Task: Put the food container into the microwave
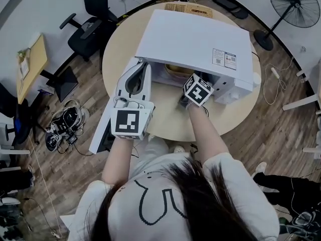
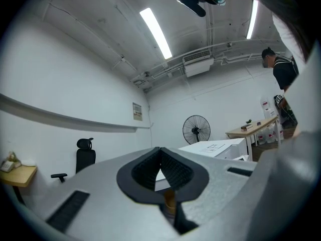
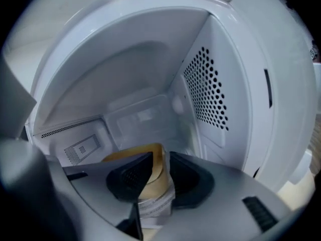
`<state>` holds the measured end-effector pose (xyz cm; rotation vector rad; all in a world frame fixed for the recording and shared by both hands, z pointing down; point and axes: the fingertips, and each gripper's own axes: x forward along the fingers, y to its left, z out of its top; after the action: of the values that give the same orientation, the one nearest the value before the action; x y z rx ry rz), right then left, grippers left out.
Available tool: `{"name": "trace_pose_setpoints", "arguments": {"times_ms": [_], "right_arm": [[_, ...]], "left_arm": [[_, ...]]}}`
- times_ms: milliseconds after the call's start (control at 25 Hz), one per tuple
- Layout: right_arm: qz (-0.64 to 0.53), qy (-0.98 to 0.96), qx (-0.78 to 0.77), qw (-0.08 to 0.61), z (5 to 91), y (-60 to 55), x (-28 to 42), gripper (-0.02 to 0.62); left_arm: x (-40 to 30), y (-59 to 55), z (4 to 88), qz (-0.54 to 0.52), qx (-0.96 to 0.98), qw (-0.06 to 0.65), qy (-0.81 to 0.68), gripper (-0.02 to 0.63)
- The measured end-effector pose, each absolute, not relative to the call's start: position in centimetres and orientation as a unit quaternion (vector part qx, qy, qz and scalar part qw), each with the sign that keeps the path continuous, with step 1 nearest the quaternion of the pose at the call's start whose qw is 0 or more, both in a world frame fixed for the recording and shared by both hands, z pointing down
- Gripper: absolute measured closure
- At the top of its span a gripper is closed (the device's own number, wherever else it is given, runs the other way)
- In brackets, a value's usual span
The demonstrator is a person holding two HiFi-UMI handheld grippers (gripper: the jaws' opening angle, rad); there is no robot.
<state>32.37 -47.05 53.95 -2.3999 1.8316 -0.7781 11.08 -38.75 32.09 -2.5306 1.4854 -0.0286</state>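
The white microwave [image 1: 193, 41] stands on the round table [image 1: 165, 124] with its door [image 1: 100, 132] swung open to the left. My right gripper [image 3: 155, 170] reaches into the cavity [image 3: 145, 79], shut on the rim of the tan paper food container [image 3: 150, 179]. In the head view only its marker cube [image 1: 198, 90] and a tan edge of the container [image 1: 176, 70] show at the opening. My left gripper [image 1: 140, 67] lies along the open door's inner side, pointing away from me. Its pads [image 2: 173, 167] meet at the tips with nothing clearly between them.
The cavity's perforated right wall [image 3: 208, 89] is close to the right jaw. A woven basket [image 1: 188, 8] sits behind the microwave. A black office chair [image 1: 90, 29], a floor fan [image 1: 293, 4], a small wooden desk [image 1: 32, 59] and floor cables [image 1: 65, 124] surround the table.
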Motion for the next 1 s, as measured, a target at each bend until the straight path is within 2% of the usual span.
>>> {"name": "trace_pose_setpoints", "arguments": {"times_ms": [80, 1000], "right_arm": [[-0.246, 0.593, -0.767, 0.009, 53.8, -46.8, 32.1, 0.468], [-0.177, 0.707, -0.684, -0.019, 47.6, -38.3, 30.2, 0.469]], "left_arm": [[11.2, -38.5, 32.1, -0.009, -0.86, 0.103, 0.5, 0.597], [12.9, -32.8, 31.5, -0.003, -0.844, 0.121, 0.523, 0.597]]}}
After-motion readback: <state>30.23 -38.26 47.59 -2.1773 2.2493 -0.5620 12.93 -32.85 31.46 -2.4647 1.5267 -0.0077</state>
